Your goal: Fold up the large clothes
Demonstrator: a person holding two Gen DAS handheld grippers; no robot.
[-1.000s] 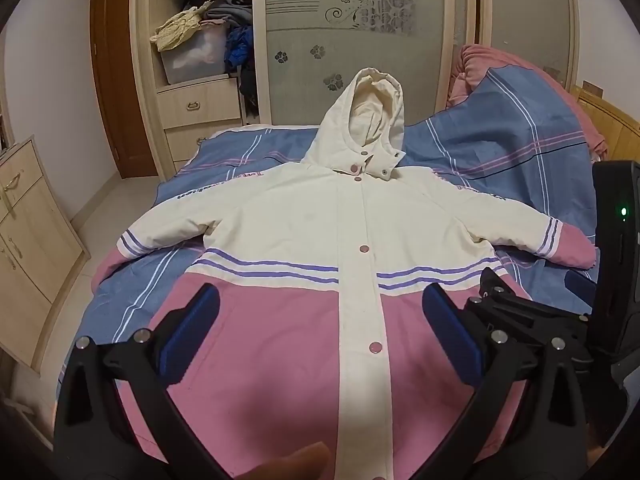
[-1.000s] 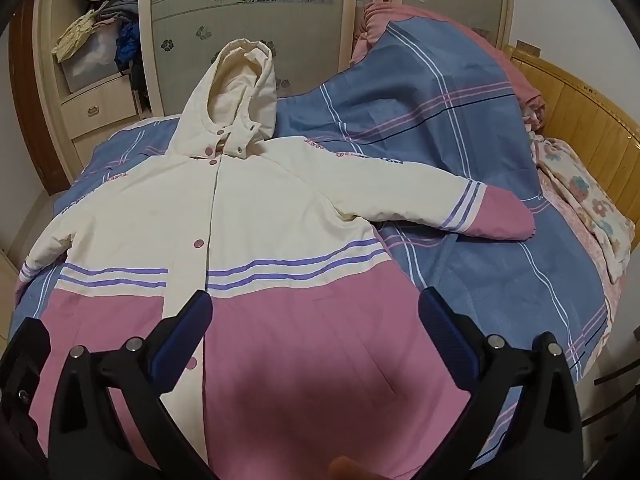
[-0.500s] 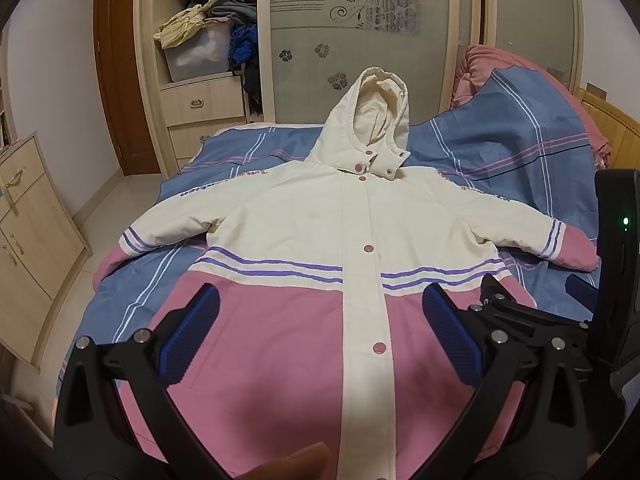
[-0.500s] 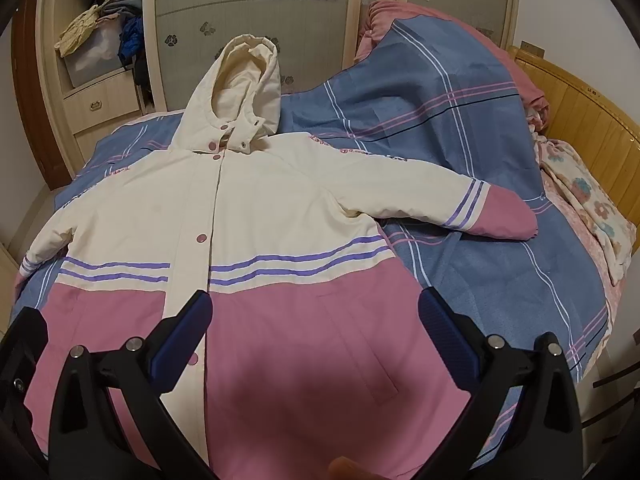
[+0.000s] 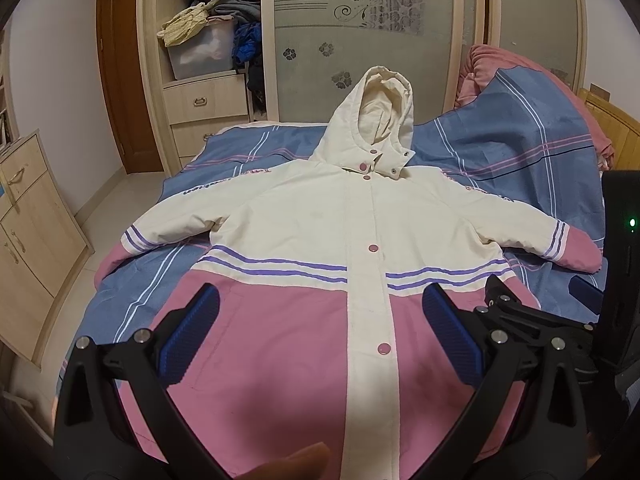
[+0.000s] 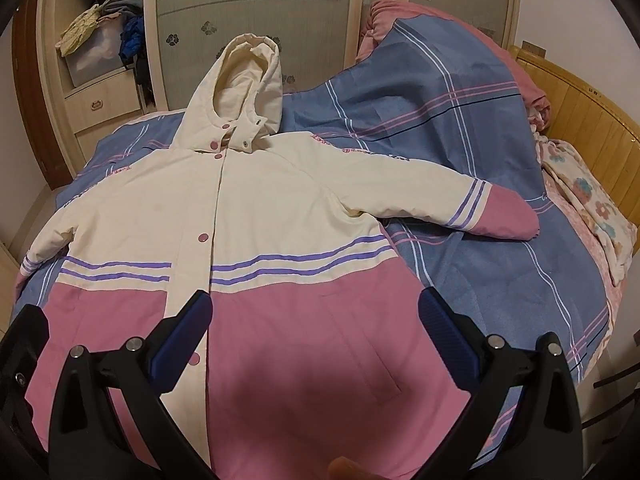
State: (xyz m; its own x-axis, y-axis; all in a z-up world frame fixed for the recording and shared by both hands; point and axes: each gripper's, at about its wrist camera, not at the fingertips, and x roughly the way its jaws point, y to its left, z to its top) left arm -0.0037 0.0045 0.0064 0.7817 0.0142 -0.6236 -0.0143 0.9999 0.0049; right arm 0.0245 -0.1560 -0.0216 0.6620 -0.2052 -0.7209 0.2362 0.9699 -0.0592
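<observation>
Coat (image 5: 320, 236) lies spread flat, front up, on the bed (image 6: 500, 272), sleeves out, hood toward the wardrobe (image 5: 372, 32); left tongs (image 5: 320, 336) and right tongs (image 6: 314, 332) hover above its hem, both gaping, holding nothing.

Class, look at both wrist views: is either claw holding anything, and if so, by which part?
Nothing is held. The left claw and right claw are both open above the jacket's pink lower half, with no fabric between their fingers.

Home bedroom. Bed (image 6: 500, 280) with blue plaid duvet, wooden headboard (image 6: 580, 120), wardrobe (image 5: 380, 40) with frosted floral sliding doors. Open shelf (image 5: 204, 44) stuffed with clothes, drawers (image 5: 206, 100) below.
</observation>
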